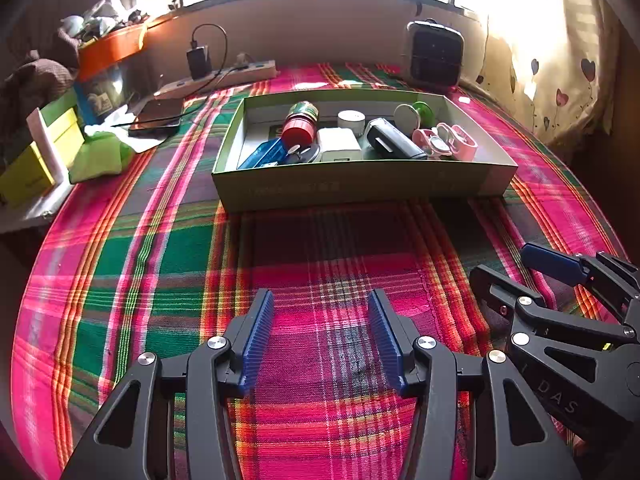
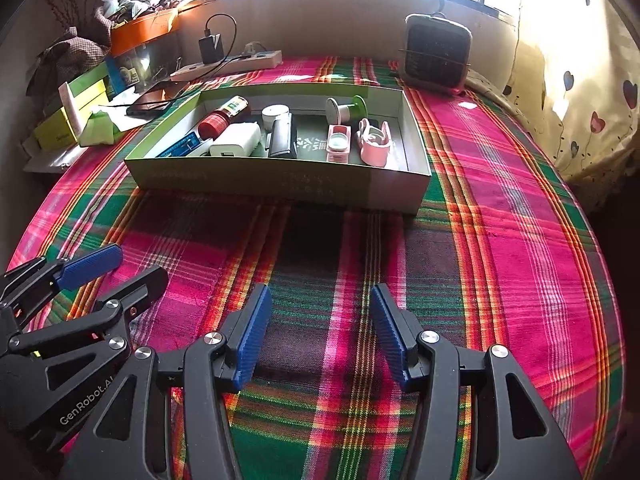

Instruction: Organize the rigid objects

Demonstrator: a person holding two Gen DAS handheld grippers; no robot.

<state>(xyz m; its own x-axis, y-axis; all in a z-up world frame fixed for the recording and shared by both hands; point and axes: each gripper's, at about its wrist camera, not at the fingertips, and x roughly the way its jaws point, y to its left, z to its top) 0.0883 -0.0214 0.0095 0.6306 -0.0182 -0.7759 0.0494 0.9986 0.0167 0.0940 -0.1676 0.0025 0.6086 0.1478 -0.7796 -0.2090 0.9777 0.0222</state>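
Over on the left of the left wrist view, clutter lines the edge: yellow-green cartons (image 1: 36, 164), a dark phone (image 1: 156, 117) lying flat, a power strip (image 1: 224, 76) with a black charger plugged in. None of that looks like part of the job.

Centre frame, here's the target area: a shallow olive cardboard box (image 1: 360, 186), long axis running left to right across the picture, open on top. Inside it, from the left: a blue flat pack (image 1: 264, 153), a red-capped bottle (image 1: 298, 128) on its side, a white blocky adapter (image 1: 340, 145), a small white round tin (image 1: 351, 119), a black glossy case (image 1: 394, 139), a green-and-white spool (image 1: 416, 114) and pink plastic clips (image 1: 448, 141). Hard, smooth, rigid shapes, packed close, some touching.

Lower centre, the left gripper (image 1: 320, 338) hangs with its ribbed blue pads spread apart and nothing between them, only plaid cloth (image 1: 160, 264) below. At lower right the right gripper (image 1: 516, 272) sits just beside it; in its own view the right gripper's jaws also stand apart and empty.

The relation that matters: the box lies straight ahead and above both grippers in the frame, well apart from the fingertips. The left one faces the bottle end, the right one the pink clip end. No loose object shows on the cloth, so the sorting looks mostly done.

Far right: a grey fan heater (image 1: 434, 54) and a heart-print curtain (image 1: 560, 92).
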